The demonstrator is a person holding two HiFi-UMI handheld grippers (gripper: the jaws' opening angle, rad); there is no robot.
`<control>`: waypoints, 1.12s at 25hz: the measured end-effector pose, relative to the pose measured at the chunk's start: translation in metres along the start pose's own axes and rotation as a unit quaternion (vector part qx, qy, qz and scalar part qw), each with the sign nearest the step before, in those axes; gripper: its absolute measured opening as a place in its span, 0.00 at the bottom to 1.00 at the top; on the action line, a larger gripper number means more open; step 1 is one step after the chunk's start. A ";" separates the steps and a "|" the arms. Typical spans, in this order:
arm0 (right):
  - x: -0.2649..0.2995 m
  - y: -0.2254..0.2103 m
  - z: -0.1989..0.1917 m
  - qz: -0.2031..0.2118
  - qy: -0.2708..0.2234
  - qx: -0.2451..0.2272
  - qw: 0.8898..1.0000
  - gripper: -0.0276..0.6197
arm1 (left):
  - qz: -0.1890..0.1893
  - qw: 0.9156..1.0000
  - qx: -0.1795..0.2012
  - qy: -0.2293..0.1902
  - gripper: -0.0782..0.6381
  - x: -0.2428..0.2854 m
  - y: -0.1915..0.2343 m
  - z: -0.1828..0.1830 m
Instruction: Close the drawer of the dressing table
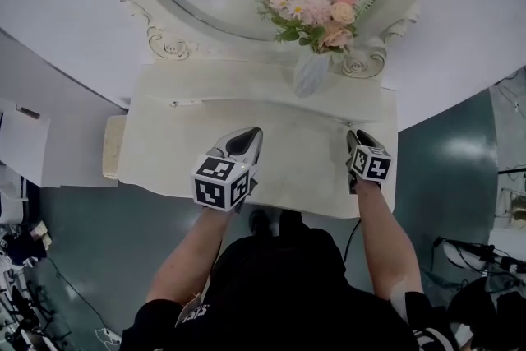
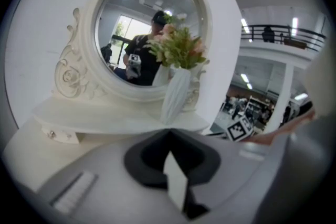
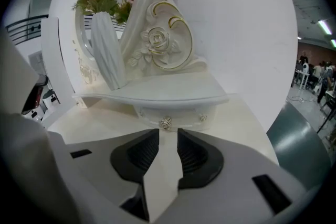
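Right claw [image 3: 168,136]: jaws slightly spread, a narrow gap, nothing in it. It hovers above the cream table [image 1: 288,173], pointing at the small drawer [image 3: 170,113] under the raised shelf [image 3: 157,94]. The drawer's knob [image 3: 166,123] sits just beyond the gap, not touched. Cannot tell whether the drawer is fully in.

Left claw [image 2: 169,134]: jaws pressed together, empty, over the table's left half and well apart from the drawer.

On the shelf: white ribbed vase [image 3: 107,50] with pink flowers [image 1: 316,0] — standing upright before the round mirror [image 2: 142,29].
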State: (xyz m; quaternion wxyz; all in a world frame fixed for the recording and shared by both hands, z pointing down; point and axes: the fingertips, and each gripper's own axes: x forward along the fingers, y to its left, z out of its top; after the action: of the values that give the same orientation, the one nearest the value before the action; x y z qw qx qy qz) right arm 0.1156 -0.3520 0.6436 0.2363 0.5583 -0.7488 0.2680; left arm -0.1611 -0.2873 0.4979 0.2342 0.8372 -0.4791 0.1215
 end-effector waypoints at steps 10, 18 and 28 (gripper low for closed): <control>-0.079 0.016 -0.003 -0.020 -0.044 0.008 0.999 0.13 | -0.027 0.999 0.035 -0.027 0.12 -0.031 -0.016 0.006; -0.127 0.046 0.019 0.003 -0.091 -0.011 0.996 0.05 | -0.044 0.997 0.055 -0.040 0.12 -0.042 -0.036 0.016; -0.165 0.056 0.071 0.089 -0.172 -0.033 0.981 0.04 | -0.022 0.996 0.076 -0.047 0.12 -0.023 -0.077 0.034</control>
State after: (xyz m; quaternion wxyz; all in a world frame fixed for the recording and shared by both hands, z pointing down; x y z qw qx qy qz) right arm 0.1020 -0.2693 0.4749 0.0978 0.5191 -0.8332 0.1633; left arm -0.1072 -0.2543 0.4371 0.1492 0.8676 -0.4608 0.1129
